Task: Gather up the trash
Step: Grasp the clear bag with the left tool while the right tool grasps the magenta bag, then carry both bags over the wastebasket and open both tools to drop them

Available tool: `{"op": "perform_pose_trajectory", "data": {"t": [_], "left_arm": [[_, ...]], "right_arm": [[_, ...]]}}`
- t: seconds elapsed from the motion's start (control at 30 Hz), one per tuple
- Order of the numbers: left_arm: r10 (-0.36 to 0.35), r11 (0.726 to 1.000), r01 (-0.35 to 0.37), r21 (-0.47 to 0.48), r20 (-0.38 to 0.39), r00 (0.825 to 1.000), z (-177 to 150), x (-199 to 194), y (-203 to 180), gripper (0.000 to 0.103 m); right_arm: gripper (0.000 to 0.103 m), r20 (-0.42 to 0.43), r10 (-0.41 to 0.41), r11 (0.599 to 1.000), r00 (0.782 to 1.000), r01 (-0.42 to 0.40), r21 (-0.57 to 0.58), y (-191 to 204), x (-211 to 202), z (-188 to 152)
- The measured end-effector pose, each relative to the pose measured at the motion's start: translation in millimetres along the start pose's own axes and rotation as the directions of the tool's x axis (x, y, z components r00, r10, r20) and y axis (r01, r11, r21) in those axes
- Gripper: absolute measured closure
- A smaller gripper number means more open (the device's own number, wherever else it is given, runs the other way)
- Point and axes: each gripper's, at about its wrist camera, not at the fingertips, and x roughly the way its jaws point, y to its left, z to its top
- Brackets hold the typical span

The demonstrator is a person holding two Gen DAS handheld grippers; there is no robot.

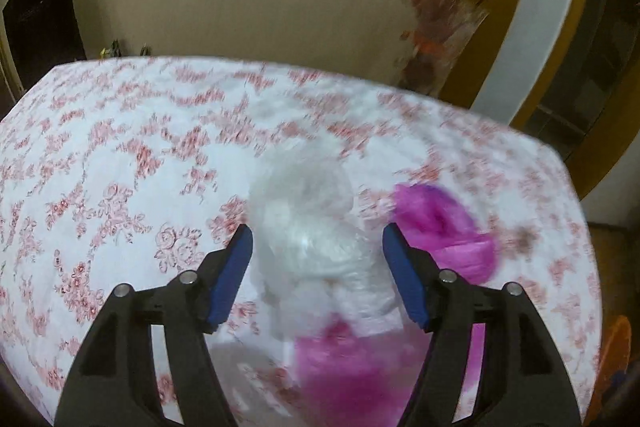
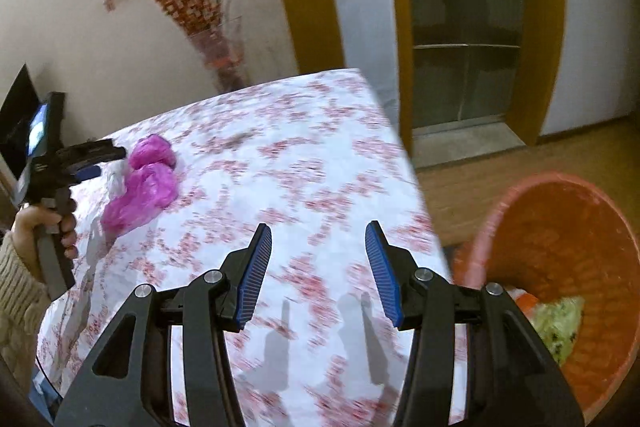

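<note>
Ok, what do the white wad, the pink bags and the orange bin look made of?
White wad: probably thin clear-white plastic film, crinkled and faintly glossy; blur leaves it open. Pink bags: thin plastic film, translucent magenta, crumpled with soft sheen. Orange bin: likely moulded plastic, with a smooth rim and a woven-looking texture inside.

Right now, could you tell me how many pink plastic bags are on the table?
2, possibly more hidden. One pink bag lies farther back; the other pink bag lies nearer, touching it, beside the white plastic by the left claw.
</note>
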Motion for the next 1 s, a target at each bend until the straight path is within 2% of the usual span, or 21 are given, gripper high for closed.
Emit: {"op": "perform_pose_trajectory", "data": {"t": [0.07, 0.13, 0.2, 0.3, 0.4, 0.53, 0.63, 0.73, 0.8, 0.87, 0.9, 0.93, 1.0], "left_arm": [[-0.01, 1.0, 0.01, -0.007, -0.025, 1.0, -3, 8, 7, 0.038], [-0.035, 0.999, 0.035, -0.019, -0.037, 0.999, -6, 11, 15, 0.048], [-0.052, 0.998, 0.051, -0.026, -0.037, 0.998, -10, 11, 24, 0.063], [-0.042, 0.999, 0.041, -0.023, -0.008, 0.999, -13, 3, 39, 0.07], [-0.018, 0.999, 0.019, -0.029, 0.028, 0.999, -15, -9, 57, 0.071], [0.027, 0.999, -0.024, -0.041, 0.081, 0.996, -17, -27, 86, 0.071], [0.04, 0.997, -0.034, -0.064, 0.085, 0.996, -19, -32, 104, 0.071], [0.04, 0.996, -0.033, -0.081, 0.08, 0.996, -24, -35, 116, 0.071], [0.035, 0.996, -0.028, -0.084, 0.076, 0.996, -26, -34, 118, 0.071], [0.03, 0.996, -0.024, -0.081, 0.074, 0.997, -30, -35, 117, 0.071], [0.026, 0.997, -0.02, -0.079, 0.074, 0.997, -32, -36, 116, 0.071], [0.021, 0.997, -0.015, -0.076, 0.072, 0.997, -34, -36, 113, 0.071], [0.008, 0.998, -0.003, -0.066, 0.073, 0.997, -39, -39, 108, 0.071]], "right_arm": [[0.054, -0.007, 0.023, 1.0, 1.0, -0.023, -0.019, 17, 9, 5], [0.054, -0.014, 0.046, 0.998, 0.999, -0.046, -0.039, 31, 16, 8], [0.054, -0.023, 0.074, 0.995, 0.997, -0.076, -0.064, 49, 24, 11], [0.054, -0.042, 0.125, 0.988, 0.991, -0.128, -0.081, 72, 38, 16], [0.054, -0.069, 0.188, 0.977, 0.98, -0.194, -0.086, 101, 58, 22], [0.054, -0.091, 0.224, 0.97, 0.97, -0.231, -0.078, 129, 84, 30], [0.053, -0.108, 0.229, 0.968, 0.967, -0.238, -0.079, 151, 103, 34], [0.043, -0.122, 0.217, 0.968, 0.968, -0.23, -0.1, 167, 117, 36], [0.043, -0.142, 0.213, 0.966, 0.967, -0.23, -0.12, 174, 125, 35], [0.055, -0.158, 0.18, 0.966, 0.971, -0.205, -0.159, 181, 132, 29], [0.075, -0.166, 0.167, 0.965, 0.972, -0.196, -0.175, 180, 132, 26], [0.091, -0.18, 0.161, 0.965, 0.97, -0.193, -0.176, 178, 131, 24], [0.097, -0.167, 0.154, 0.967, 0.974, -0.183, -0.177, 169, 123, 21]]}}
